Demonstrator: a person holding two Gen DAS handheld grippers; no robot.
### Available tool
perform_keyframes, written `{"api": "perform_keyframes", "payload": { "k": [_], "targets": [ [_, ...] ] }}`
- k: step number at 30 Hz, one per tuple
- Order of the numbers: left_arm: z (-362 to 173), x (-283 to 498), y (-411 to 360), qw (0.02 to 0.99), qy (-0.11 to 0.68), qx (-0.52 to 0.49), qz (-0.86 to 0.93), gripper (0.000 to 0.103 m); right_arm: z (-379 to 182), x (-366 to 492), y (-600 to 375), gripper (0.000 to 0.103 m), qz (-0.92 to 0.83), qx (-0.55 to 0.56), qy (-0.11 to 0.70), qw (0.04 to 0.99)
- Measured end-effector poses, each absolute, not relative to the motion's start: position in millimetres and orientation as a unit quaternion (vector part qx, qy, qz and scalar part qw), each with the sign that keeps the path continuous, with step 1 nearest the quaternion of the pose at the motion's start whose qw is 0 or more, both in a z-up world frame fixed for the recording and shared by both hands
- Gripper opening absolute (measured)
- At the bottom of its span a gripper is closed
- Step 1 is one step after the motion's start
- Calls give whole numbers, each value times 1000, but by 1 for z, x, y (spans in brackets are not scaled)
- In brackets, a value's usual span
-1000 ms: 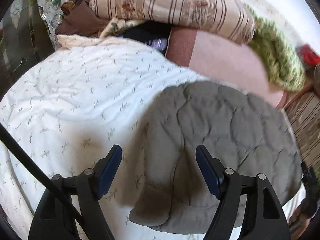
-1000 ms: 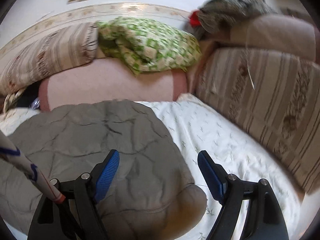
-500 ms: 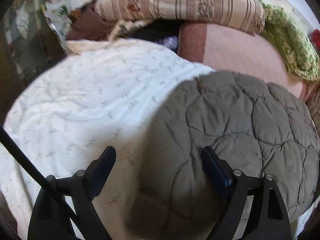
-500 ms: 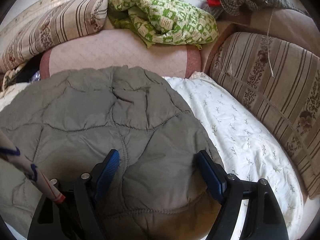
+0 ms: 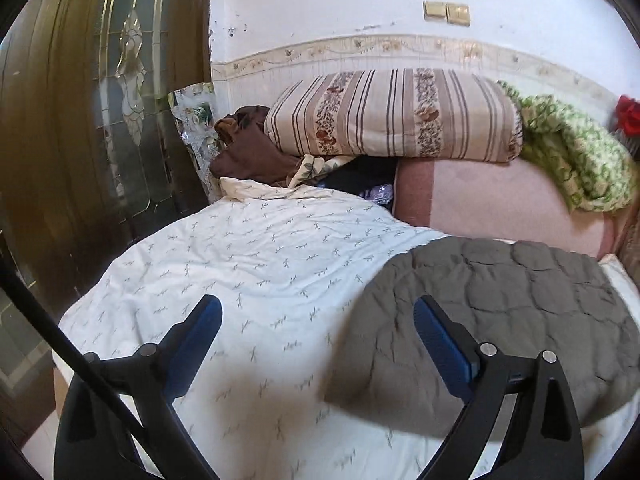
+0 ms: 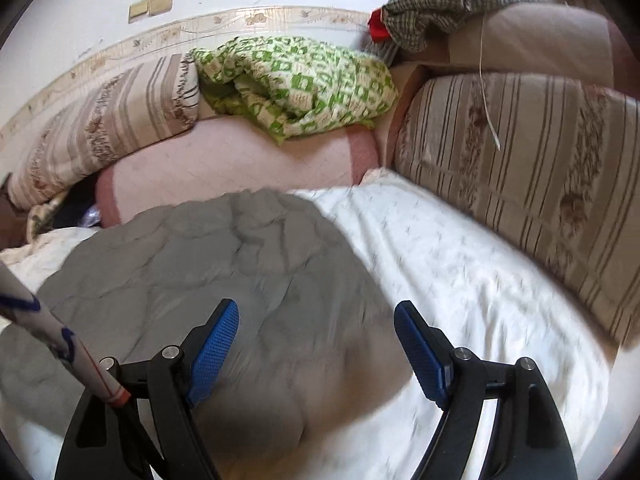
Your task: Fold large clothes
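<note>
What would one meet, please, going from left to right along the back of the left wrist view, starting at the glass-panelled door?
Glass-panelled wooden door → brown garment → striped cushion → green-and-white checked blanket → red item at the right edge.

No text, label, brand or number can be read in either view — the blue marks on the white tube (image 6: 60, 344) at the right camera's left edge are too partial to make out.
</note>
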State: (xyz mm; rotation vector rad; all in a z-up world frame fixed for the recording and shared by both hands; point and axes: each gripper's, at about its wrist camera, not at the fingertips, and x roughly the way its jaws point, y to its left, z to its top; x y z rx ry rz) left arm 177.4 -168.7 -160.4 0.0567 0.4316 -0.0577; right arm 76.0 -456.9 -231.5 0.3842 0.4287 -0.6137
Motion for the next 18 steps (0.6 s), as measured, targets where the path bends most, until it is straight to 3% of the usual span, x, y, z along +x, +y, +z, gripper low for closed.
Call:
{"api": "perform_keyframes", "payload": {
  "k": [5, 12, 18],
  "targets": [
    [-152, 133, -157, 977, 206, 21, -41, 96, -241, 54, -424, 84, -272, 167, 226, 920],
    [-167, 101, -160, 961, 262, 26, -86, 96, -252, 26, -385, 84, -261, 140, 232, 926],
    [-169, 90, -159, 953, 285, 27, -95, 96, -241, 51, -372, 84, -220, 139, 256, 931]
  ]
}}
